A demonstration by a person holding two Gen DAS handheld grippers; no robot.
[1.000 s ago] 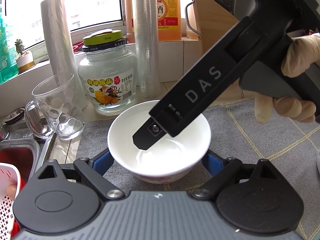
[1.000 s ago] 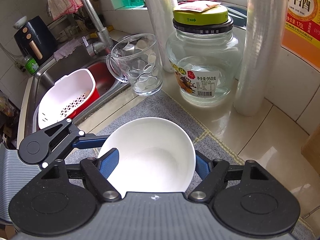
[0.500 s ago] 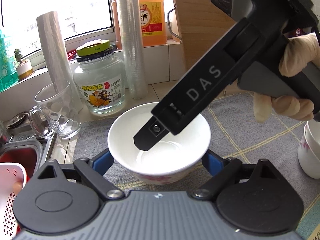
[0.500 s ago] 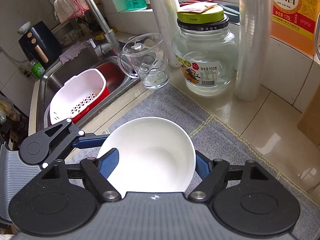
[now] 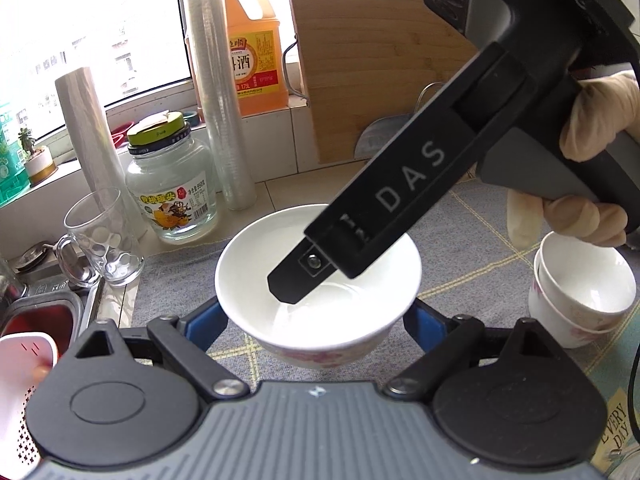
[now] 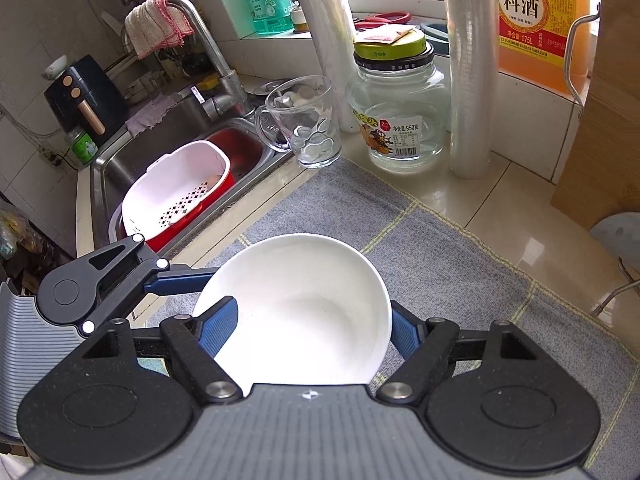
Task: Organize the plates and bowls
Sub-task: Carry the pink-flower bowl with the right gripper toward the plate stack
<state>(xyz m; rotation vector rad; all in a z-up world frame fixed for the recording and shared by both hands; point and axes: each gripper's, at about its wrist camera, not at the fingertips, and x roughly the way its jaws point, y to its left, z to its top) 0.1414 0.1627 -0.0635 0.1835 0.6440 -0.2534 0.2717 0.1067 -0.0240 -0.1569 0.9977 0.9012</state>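
At the far left the sink edge and the glass mug are sitting close to the bowl's path — a drift that way is risking a knock. In the middle, the white bowl is hanging above the grey mat, the left tool clamping it across its outer wall while the right tool is pinching the rim, one finger reaching inside. Two hands pulling unevenly could be twisting it loose. To the right, the stacked bowls are waiting — lowering off-centre could be chipping rims or toppling the stack.
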